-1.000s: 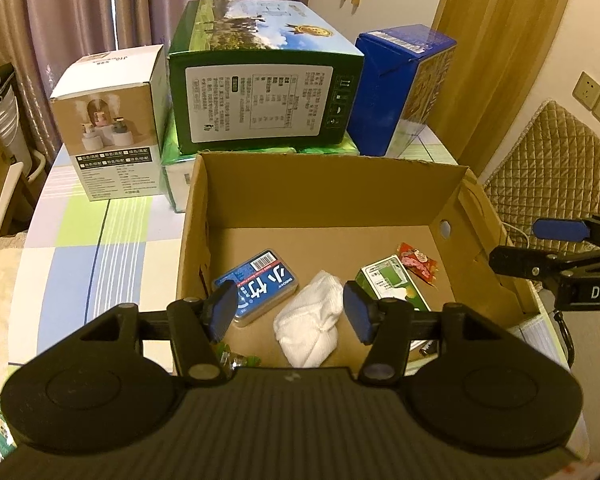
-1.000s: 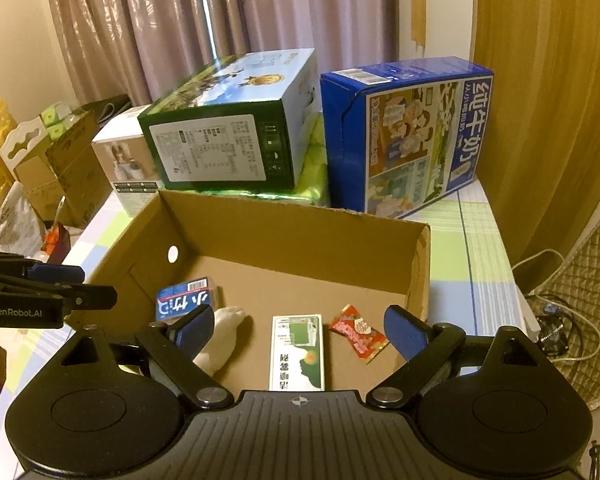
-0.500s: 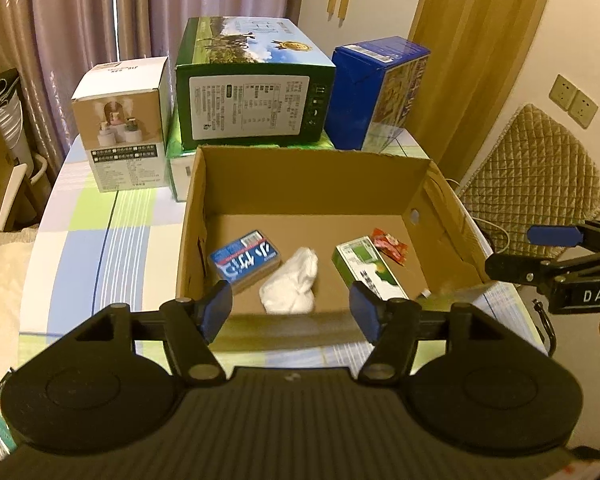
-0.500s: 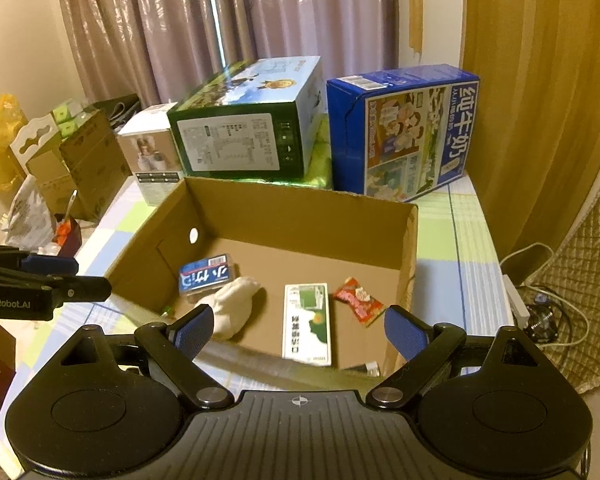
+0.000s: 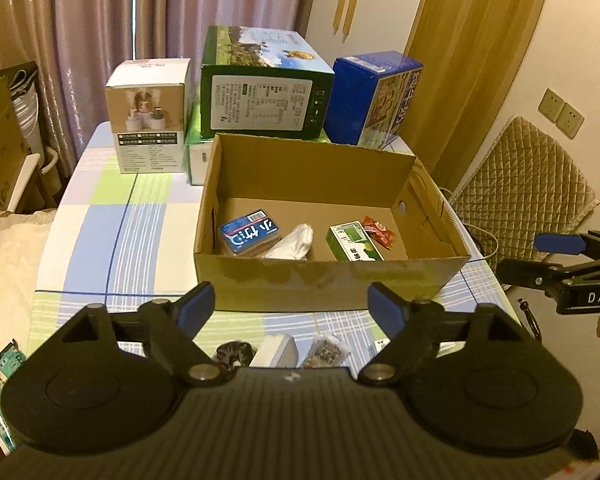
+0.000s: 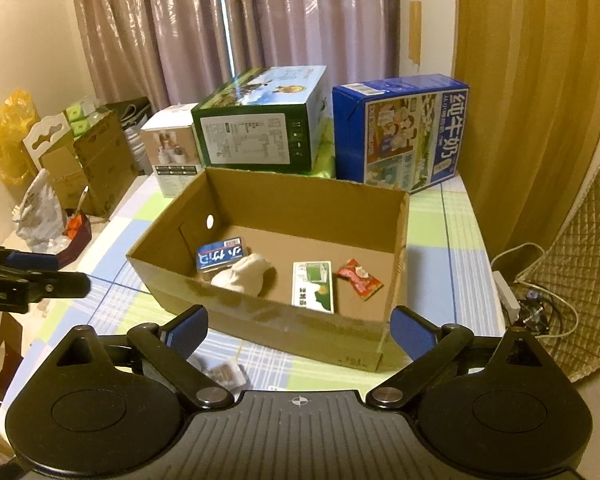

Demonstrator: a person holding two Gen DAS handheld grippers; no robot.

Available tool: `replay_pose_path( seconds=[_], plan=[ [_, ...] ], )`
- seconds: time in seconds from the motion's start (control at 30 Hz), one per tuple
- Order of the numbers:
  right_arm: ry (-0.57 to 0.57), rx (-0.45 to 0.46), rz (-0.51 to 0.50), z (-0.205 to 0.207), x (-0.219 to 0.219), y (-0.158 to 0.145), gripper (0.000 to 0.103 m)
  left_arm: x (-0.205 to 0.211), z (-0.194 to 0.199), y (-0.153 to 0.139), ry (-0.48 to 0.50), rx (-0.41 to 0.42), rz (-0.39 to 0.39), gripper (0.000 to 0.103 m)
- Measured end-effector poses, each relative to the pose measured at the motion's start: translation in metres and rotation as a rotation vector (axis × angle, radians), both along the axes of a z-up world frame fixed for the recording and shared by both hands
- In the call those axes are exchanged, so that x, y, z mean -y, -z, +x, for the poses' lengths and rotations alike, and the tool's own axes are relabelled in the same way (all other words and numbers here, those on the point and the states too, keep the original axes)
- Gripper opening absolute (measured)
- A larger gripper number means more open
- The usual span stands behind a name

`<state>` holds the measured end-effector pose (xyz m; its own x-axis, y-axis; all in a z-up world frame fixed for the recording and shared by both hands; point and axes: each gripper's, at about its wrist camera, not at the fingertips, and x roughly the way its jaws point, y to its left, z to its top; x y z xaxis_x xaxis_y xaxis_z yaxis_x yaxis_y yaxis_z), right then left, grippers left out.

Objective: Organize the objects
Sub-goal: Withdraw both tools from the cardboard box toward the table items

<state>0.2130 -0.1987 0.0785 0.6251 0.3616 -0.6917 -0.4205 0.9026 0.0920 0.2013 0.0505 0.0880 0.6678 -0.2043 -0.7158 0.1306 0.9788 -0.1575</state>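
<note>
one open cardboard box (image 5: pixel 324 276) sits on the table and holds four things: one blue packet (image 5: pixel 249 233), one white cloth (image 5: pixel 294 241), one green carton (image 5: pixel 354 243) and one red wrapper (image 5: pixel 378 231). behind it stand three printed boxes: one white (image 5: pixel 150 116), one green (image 5: pixel 266 88), one blue (image 5: pixel 372 98). in front of it lie three small items (image 5: pixel 278 350), partly hidden, so the count may be short. there are two grippers, each with two blue-tipped fingers.

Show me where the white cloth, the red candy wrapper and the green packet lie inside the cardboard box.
white cloth (image 6: pixel 244 278), right wrist view, its middle.
red candy wrapper (image 6: pixel 358 279), right wrist view, its middle.
green packet (image 6: pixel 313 286), right wrist view, its top face.
</note>
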Motion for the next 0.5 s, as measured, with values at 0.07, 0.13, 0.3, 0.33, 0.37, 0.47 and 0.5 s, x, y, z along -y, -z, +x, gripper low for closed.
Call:
replay_pose_path(
  seconds=[0.07,0.13,0.3,0.33,0.37,0.47,0.5],
  plan=[
    [0.004,0.001,0.002,-0.008,0.005,0.002,0.098,-0.001,-0.01,-0.001,-0.004,0.007,0.001,0.084],
    [0.01,-0.005,0.006,-0.016,0.01,0.005,0.098,-0.001,-0.022,-0.001,-0.011,0.016,0.006,0.085],
    [0.035,-0.028,0.037,-0.038,0.027,0.018,0.101,-0.003,-0.051,0.007,-0.029,0.032,0.013,0.095],
    [0.041,-0.036,0.043,-0.042,0.03,0.022,0.101,-0.003,-0.057,0.009,-0.032,0.032,0.019,0.096],
    [0.047,-0.046,0.051,-0.047,0.034,0.026,0.101,-0.003,-0.062,0.012,-0.035,0.033,0.025,0.098],
    [0.07,-0.066,0.072,-0.061,0.044,0.037,0.101,-0.005,-0.08,0.019,-0.056,0.039,0.022,0.102],
    [0.078,-0.075,0.08,-0.066,0.048,0.041,0.101,-0.005,-0.086,0.021,-0.064,0.042,0.018,0.102]
  ],
)
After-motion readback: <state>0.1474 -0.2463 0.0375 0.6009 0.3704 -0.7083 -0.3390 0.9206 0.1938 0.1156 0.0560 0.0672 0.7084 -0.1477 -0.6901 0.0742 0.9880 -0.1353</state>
